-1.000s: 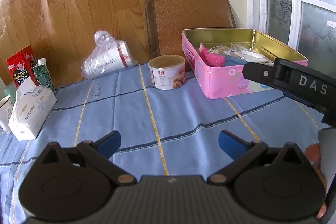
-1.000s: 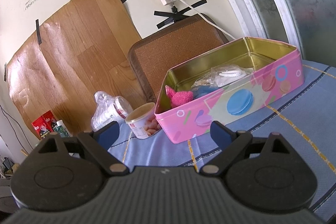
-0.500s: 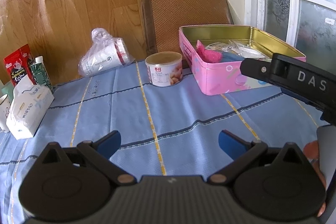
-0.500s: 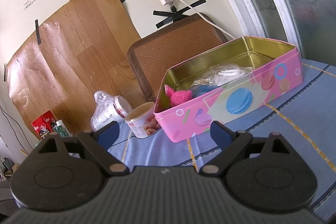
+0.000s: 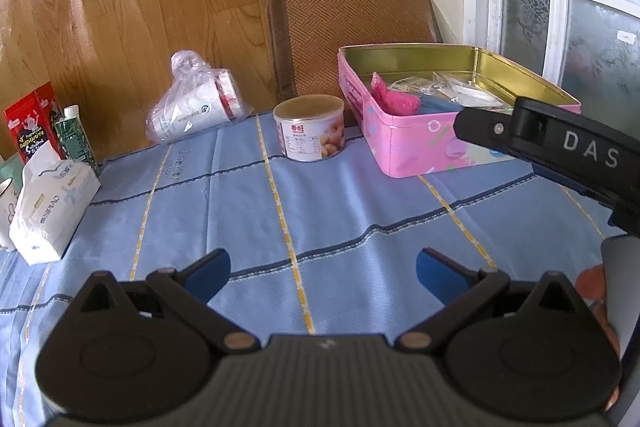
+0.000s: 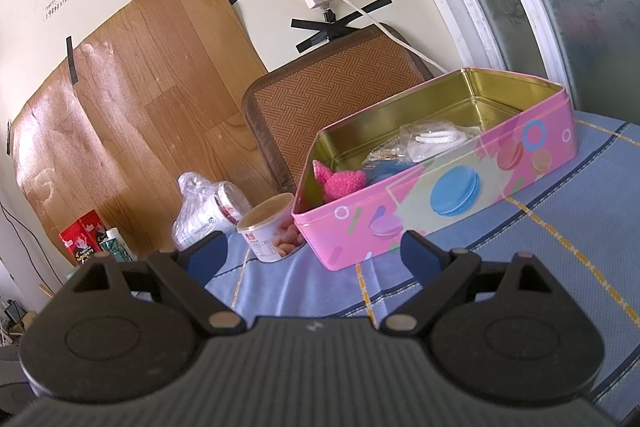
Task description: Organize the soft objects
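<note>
A pink tin box [image 5: 404, 155] [image 6: 440, 195] with a gold inside stands open on the blue tablecloth [image 5: 320, 211]. Inside lie a fluffy pink soft item [image 5: 394, 99] [image 6: 340, 181], something blue, and clear bags with white cord [image 6: 432, 141]. My left gripper [image 5: 323, 269] is open above the cloth, well short of the box, nothing between its blue fingertips. My right gripper [image 6: 314, 253] is open too, empty, aimed at the box's near corner; its black body [image 5: 560, 147] crosses the right of the left wrist view.
A round snack can [image 5: 310, 133] stands left of the box. A plastic bag of paper cups [image 5: 196, 107] lies behind it. A tissue pack [image 5: 52, 203], a green bottle [image 5: 76, 137] and red cartons [image 5: 32, 125] sit at far left. A woven chair back [image 5: 356, 27] rises behind the table.
The left view has drawn back and tilted slightly, so the box and can sit a little further left. The right gripper has barely shifted. Both stayed open and empty.
</note>
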Available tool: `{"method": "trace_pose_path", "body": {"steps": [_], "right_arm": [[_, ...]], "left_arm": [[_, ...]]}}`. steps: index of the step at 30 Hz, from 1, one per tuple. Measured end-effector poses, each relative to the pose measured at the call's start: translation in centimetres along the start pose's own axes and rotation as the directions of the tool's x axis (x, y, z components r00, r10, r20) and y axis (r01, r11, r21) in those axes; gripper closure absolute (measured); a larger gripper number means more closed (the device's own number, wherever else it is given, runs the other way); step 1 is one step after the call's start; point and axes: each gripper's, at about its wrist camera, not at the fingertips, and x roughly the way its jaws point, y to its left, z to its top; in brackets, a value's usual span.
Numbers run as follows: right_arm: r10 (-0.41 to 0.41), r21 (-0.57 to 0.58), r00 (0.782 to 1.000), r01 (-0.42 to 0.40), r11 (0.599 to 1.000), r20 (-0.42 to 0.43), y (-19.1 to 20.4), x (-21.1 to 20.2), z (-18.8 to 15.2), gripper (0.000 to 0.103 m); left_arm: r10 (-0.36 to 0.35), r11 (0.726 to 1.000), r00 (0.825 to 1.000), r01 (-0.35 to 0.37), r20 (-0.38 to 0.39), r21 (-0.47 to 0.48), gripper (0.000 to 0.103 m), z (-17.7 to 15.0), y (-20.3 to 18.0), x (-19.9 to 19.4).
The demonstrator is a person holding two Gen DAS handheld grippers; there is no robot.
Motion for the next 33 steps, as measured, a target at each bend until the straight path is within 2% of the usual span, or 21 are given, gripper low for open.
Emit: {"method": "trace_pose_path", "body": {"steps": [33], "right_arm": [[-0.002, 0.001, 1.000, 0.002, 1.000, -0.001, 0.05, 0.01, 0.06, 0.008]], "left_arm": [[-0.012, 1.000, 1.000, 0.012, -0.001, 0.015, 0.000, -0.11, -0.53, -0.17]]}}
